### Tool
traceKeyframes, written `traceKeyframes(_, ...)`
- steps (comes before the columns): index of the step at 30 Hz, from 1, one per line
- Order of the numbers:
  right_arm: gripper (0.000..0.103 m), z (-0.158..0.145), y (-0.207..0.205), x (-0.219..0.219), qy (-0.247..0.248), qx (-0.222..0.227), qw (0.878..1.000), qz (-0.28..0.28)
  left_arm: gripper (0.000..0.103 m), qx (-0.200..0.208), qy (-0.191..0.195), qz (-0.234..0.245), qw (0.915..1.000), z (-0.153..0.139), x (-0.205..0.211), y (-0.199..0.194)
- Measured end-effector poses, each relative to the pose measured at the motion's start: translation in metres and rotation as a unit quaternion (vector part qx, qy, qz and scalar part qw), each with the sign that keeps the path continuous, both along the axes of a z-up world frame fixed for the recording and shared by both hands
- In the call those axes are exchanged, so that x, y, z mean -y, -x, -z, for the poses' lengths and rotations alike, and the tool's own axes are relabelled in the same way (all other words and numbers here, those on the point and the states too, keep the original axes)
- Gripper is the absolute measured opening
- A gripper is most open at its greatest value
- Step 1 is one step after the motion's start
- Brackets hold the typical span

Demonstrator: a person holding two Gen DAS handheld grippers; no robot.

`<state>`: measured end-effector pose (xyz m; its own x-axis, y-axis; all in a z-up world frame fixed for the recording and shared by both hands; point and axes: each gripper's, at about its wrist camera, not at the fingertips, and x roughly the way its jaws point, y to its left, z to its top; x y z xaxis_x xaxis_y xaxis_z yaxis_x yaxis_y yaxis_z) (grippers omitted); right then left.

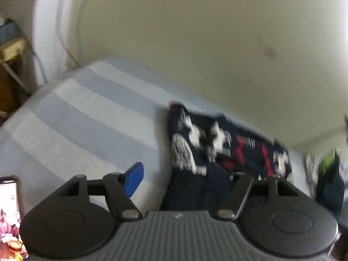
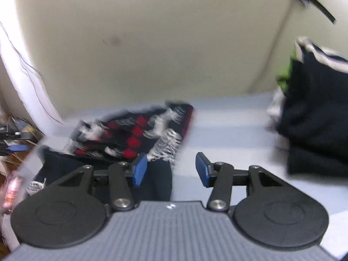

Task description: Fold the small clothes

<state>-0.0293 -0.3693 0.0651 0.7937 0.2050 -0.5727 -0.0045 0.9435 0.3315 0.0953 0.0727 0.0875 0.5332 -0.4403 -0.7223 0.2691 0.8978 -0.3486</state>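
Striped pale-blue and white sheet (image 1: 87, 113) covers the bed and serves as the work surface; all positions below are taken from the patterned garment.

Patterned garment (image 2: 130, 137): dark navy knit with red diamonds and white motifs, lying flat on the sheet near the cream wall (image 2: 152, 43). It looks already folded into a rough rectangle. Long axis appears to run roughly along the wall, though motion blur softens its edges.

Pile of unfolded clothes (image 2: 315, 119): dark cloth with a green and a white piece, to the right of the garment and well apart from it, bare sheet between.

Phone (image 1: 8, 213): lit screen, far left of the garment, at the edge of the left wrist view.

Left gripper (image 1: 184, 180): jaws stand wide apart with nothing clamped. Its blue left pad (image 1: 133, 179) is over bare sheet; the right finger is lost against dark cloth, so contact there cannot be told. The garment lies ahead and to its right.

Right gripper (image 2: 171, 169): jaws part open, empty, only sheet between the pads. The garment lies ahead and to its left; the pile is to its right.

Judgement: the garment looks finished. If the next piece comes from the pile, the right gripper is the nearer one.
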Motion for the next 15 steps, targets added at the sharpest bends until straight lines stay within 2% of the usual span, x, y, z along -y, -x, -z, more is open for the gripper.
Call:
traceKeyframes(3, 0.052, 0.016, 0.018, 0.001, -0.01, -0.007, 1.0, -0.017, 0.075, 0.002, -0.046, 0.009, 0.9989, 0.02, 0.0, 0.017)
traceKeyframes(7, 0.053, 0.034, 0.036, -0.002, -0.039, -0.011, 0.999, -0.035, 0.075, -0.015, -0.058, 0.047, 0.9971, 0.039, 0.003, 0.037)
traceKeyframes(9, 0.053, 0.036, 0.04, -0.006, -0.058, -0.006, 0.997, -0.041, 0.067, -0.011, -0.079, 0.058, 0.9952, 0.045, 0.01, 0.046)
traceKeyframes(10, 0.051, 0.035, 0.041, -0.01, -0.063, -0.005, 0.997, -0.045, 0.05, -0.011, -0.09, 0.062, 0.994, 0.047, 0.016, 0.047)
traceKeyframes(11, 0.025, 0.033, 0.043, -0.013, -0.063, -0.005, 0.997, -0.047, 0.024, -0.012, -0.1, 0.068, 0.9926, 0.05, 0.021, 0.049)
traceKeyframes(12, 0.008, 0.031, 0.045, -0.015, -0.061, -0.006, 0.997, -0.051, 0.02, -0.015, -0.102, 0.077, 0.9918, 0.052, 0.022, 0.05)
traceKeyframes(15, 0.007, 0.025, 0.061, -0.023, -0.031, 0.004, 0.999, -0.041, 0.017, -0.001, -0.115, 0.077, 0.9903, 0.047, 0.024, 0.055)
